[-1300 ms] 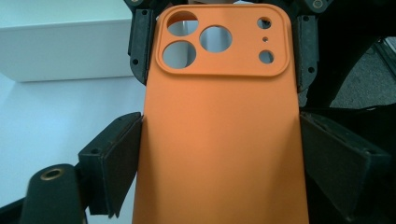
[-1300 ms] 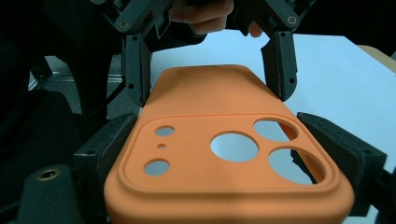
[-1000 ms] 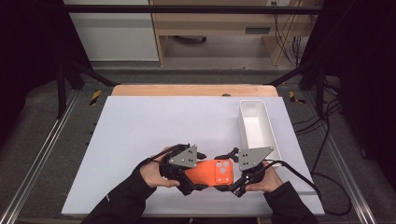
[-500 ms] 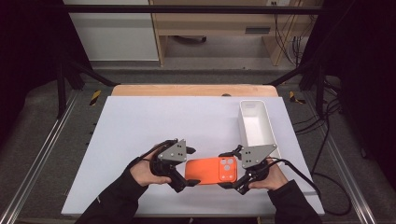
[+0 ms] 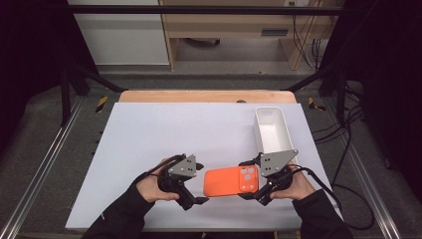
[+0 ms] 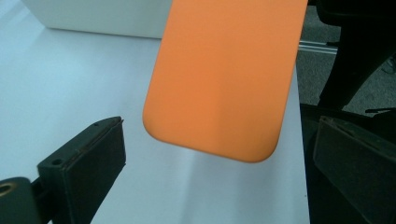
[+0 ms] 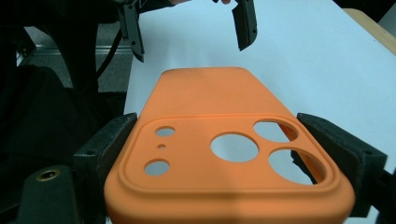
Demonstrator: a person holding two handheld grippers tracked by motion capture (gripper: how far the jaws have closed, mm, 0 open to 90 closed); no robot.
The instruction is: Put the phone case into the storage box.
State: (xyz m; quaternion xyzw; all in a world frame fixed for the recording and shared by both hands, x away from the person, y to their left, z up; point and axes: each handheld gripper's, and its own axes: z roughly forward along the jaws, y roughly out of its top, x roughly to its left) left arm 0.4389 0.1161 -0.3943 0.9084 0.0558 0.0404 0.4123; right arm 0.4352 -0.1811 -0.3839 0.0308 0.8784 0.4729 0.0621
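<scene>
So the orange phone case (image 5: 231, 180) sits near the front edge of the white surface (image 5: 164, 134), back side up w/ the camera cutouts on the right end. Right hand-held gripper (image 5: 255, 188) is pinching that camera end. In the right gripper view the black pads (image 7: 109, 140) press on both long edges of the case (image 7: 224, 154), right by the cutouts. In the left gripper view the case (image 6: 224, 74) looks a bit off the surface at the plain end, there's a shadow under it.

Left hand-held gripper (image 5: 198, 195) is spread wide, jaws have just been opening, and nothing's touching them. The rounded plain end of the case is just ahead of the gap, not in it. From the right gripper view you can see the left hand-held gripper (image 7: 189, 32) past the far end of the case, apart from it.

White rectangular bin (image 5: 271, 129) is at the right side of the surface, just behind the right hand, looks empty afaict.
</scene>
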